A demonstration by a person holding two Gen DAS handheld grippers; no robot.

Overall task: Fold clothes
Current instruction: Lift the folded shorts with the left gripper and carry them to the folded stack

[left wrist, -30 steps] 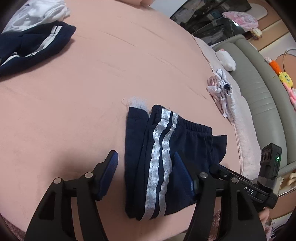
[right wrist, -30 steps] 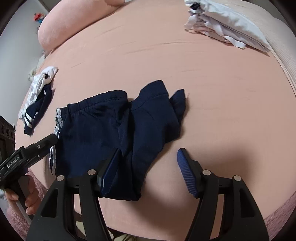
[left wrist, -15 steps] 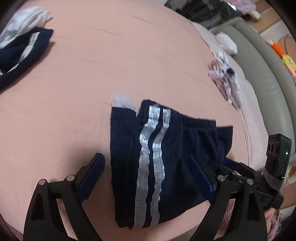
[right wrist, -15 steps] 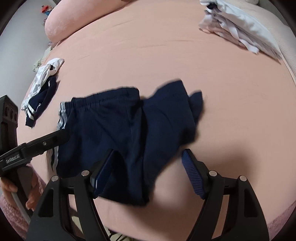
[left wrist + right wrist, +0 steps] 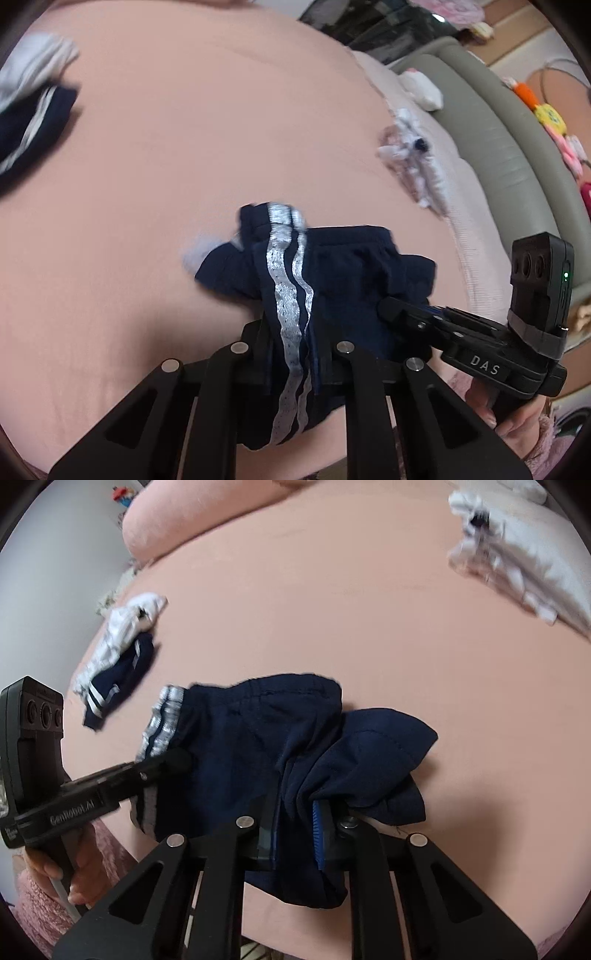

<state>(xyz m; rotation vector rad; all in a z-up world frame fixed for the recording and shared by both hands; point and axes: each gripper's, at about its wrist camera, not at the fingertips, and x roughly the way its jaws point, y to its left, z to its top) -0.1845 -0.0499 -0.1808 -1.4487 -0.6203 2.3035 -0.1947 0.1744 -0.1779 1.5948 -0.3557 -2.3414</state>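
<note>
Left wrist view: your left gripper [image 5: 291,354] has just closed its fingers on the striped near hem of the navy shorts [image 5: 343,273]; the waistband lies ahead on the bed [image 5: 184,129].

Right wrist view: your right gripper [image 5: 295,827] has likewise just pinched the plain near hem, alongside.

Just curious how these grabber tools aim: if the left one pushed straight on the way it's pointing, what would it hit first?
The left gripper is already clamped on the navy shorts with silver side stripes; going on, it would likely press them into the pink bedsheet.
</note>
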